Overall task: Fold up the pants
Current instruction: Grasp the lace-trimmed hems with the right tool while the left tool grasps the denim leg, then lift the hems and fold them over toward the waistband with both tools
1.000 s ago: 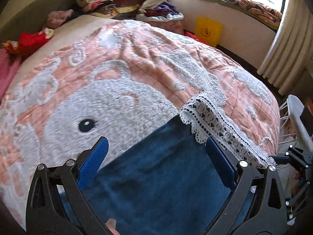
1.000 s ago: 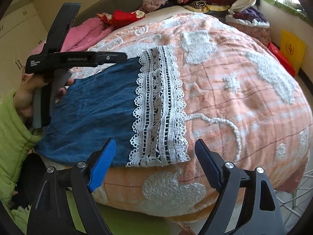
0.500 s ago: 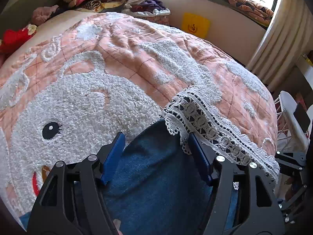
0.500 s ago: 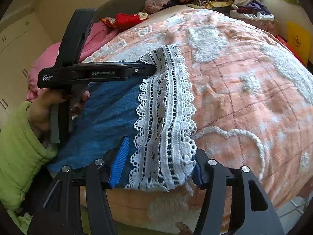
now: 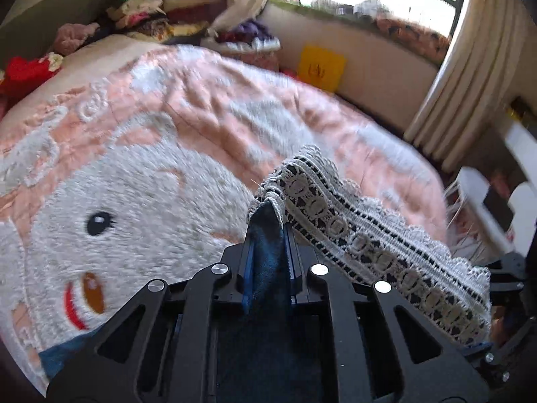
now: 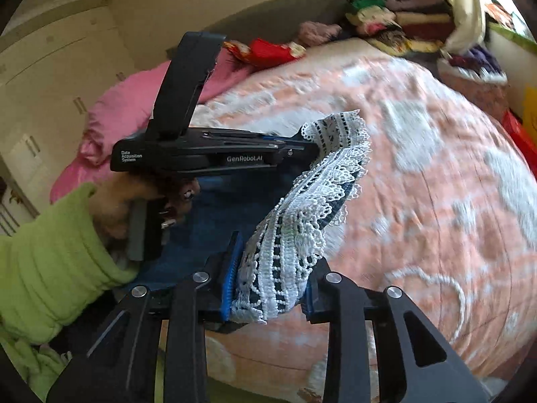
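The pants are blue denim with a wide white lace hem. They lie at the near edge of a pink and white bedspread. My left gripper is shut on the far corner of the hem. My right gripper is shut on the near corner of the lace hem. The hem hangs raised between the two grippers. The left gripper's body shows in the right wrist view, held by a hand in a green sleeve.
Stacked folded clothes and a pink pillow lie at the bed's far side. A yellow bag stands by the wall. A curtain hangs at the right, with a white rack beside the bed.
Both grippers have closed on the lace hem corners and lifted the hem off the bedspread. The hem, flat a second ago, now hangs bunched between them.
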Motion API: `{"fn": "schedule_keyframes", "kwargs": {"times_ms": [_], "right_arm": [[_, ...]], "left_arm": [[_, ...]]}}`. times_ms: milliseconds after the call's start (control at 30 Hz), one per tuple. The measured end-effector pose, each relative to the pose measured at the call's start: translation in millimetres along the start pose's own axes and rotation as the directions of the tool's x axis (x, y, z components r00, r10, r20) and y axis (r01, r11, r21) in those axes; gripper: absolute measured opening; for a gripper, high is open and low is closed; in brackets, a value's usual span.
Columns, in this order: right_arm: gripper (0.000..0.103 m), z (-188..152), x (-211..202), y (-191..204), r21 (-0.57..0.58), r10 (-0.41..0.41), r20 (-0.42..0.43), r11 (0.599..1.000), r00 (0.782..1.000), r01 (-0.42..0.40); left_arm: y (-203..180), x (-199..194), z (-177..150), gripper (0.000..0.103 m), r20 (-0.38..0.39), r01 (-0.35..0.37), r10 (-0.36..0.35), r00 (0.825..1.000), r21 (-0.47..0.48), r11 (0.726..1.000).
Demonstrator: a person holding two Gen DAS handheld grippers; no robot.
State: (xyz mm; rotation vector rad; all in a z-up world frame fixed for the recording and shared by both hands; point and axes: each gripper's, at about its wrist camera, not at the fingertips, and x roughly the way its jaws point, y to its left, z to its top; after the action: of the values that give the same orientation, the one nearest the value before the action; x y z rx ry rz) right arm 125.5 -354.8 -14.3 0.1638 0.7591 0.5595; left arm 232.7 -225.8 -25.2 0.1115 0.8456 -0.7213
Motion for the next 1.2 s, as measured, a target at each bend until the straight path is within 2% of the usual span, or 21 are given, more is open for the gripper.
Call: {"fn": "schedule_keyframes", "kwargs": {"times_ms": [133, 267, 467, 600, 633, 733, 800, 900, 967, 1033, 1100, 1167, 1200], "right_arm": [[0.028, 13, -9, 27, -0.069, 0.036, 0.024, 0.997, 0.999, -0.034], [0.028, 23, -3, 57, -0.129, 0.087, 0.020, 0.988, 0.996, -0.084], [0.028, 18, 45, 104, -0.209, 0.130, -0.089, 0.967, 0.988, -0.146], [0.028, 9, 75, 128, -0.257, 0.117, -0.157, 0.954, 0.981, -0.155], [0.028, 6, 80, 137, -0.283, 0.105, -0.168, 0.947, 0.980, -0.150], [0.029, -1, 91, 161, -0.353, 0.075, -0.184, 0.926, 0.980, -0.137], [0.030, -8, 97, 175, -0.392, 0.067, -0.194, 0.909, 0.979, -0.140], [0.030, -19, 110, 192, -0.427, 0.073, -0.238, 0.888, 0.969, -0.171], [0.030, -27, 118, 202, -0.432, 0.094, -0.280, 0.876, 0.955, -0.213], [0.036, -34, 118, 212, -0.448, 0.116, -0.301, 0.859, 0.947, -0.248], [0.042, -35, 108, 219, -0.473, 0.142, -0.297, 0.837, 0.944, -0.275], [0.045, -29, 99, 217, -0.492, 0.133, -0.259, 0.834, 0.957, -0.249], [0.047, -19, 90, 208, -0.494, 0.108, -0.208, 0.846, 0.972, -0.200]], "left_arm": [[15, -38, -1, 0.008, 0.075, 0.006, -0.003, 0.997, -0.040, 0.999], [32, -70, -17, 0.008, 0.126, -0.017, 0.027, 0.992, -0.078, 0.997], [71, -88, -62, 0.011, 0.121, -0.026, 0.057, 0.991, -0.241, 0.970], [101, -95, -87, 0.021, 0.083, -0.059, 0.096, 0.992, -0.374, 0.926], [111, -103, -95, 0.026, 0.095, -0.047, 0.096, 0.991, -0.426, 0.903], [132, -127, -112, 0.033, 0.152, 0.005, 0.089, 0.984, -0.532, 0.847], [147, -149, -127, 0.035, 0.207, 0.044, 0.099, 0.973, -0.592, 0.805], [162, -172, -144, 0.038, 0.272, 0.092, 0.116, 0.955, -0.646, 0.758], [169, -176, -152, 0.042, 0.301, 0.138, 0.098, 0.949, -0.671, 0.728], [172, -175, -157, 0.044, 0.304, 0.158, 0.080, 0.949, -0.682, 0.714], [171, -170, -158, 0.048, 0.290, 0.156, 0.067, 0.955, -0.681, 0.715], [169, -165, -158, 0.053, 0.285, 0.170, 0.041, 0.958, -0.677, 0.716], [168, -165, -161, 0.057, 0.284, 0.175, 0.033, 0.958, -0.675, 0.717]]}}
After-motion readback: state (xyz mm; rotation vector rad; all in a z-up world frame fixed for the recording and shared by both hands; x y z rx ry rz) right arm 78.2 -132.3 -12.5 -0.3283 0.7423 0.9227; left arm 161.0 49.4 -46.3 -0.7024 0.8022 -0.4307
